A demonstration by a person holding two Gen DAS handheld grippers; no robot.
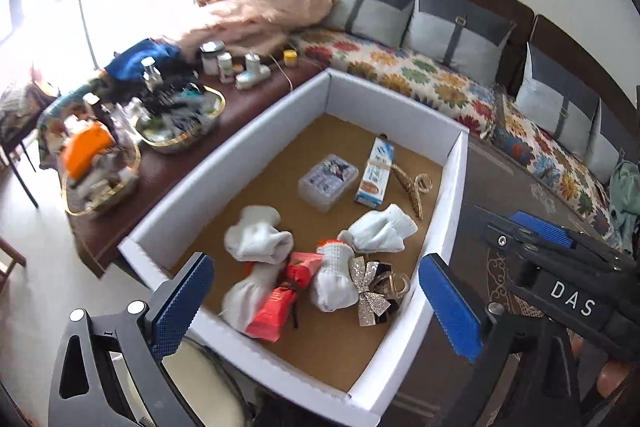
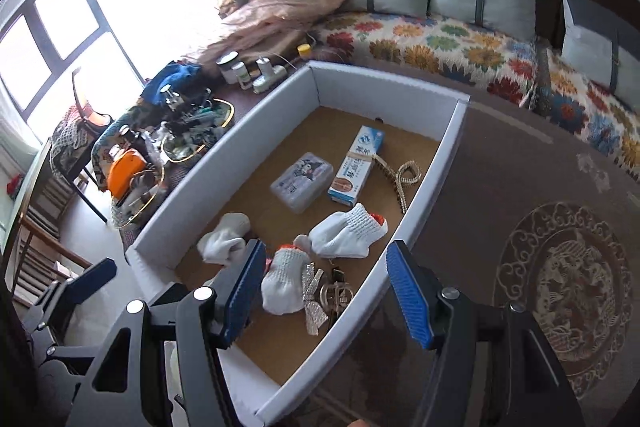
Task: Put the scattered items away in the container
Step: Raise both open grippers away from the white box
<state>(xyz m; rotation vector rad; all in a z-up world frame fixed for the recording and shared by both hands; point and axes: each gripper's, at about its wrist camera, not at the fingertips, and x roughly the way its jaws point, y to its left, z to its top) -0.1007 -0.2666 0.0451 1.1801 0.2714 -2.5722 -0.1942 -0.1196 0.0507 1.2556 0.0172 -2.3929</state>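
A white-walled box (image 1: pixel 224 163) with a brown floor holds everything. Inside lie rolled white gloves (image 1: pixel 260 239), a red packet (image 1: pixel 280 299), a silver bow (image 1: pixel 366 291), a clear plastic case (image 1: pixel 328 181), a toothpaste box (image 1: pixel 376 175) and a gold hair claw (image 1: pixel 416 187). My left gripper (image 1: pixel 314 305) hangs open above the box's near end, nothing between its blue pads. My right gripper (image 2: pixel 326 295) is open too, above a white glove roll (image 2: pixel 282 283) and the bow (image 2: pixel 314 303), touching neither. It shows at the right edge of the left wrist view.
A dark low table (image 1: pixel 256 99) left of the box carries gold-rimmed trays (image 1: pixel 180 143) full of bottles and jars. Behind stands a sofa with a floral cover (image 2: pixel 440 43) and grey cushions. A brown rug with a round medallion (image 2: pixel 568 287) lies to the right.
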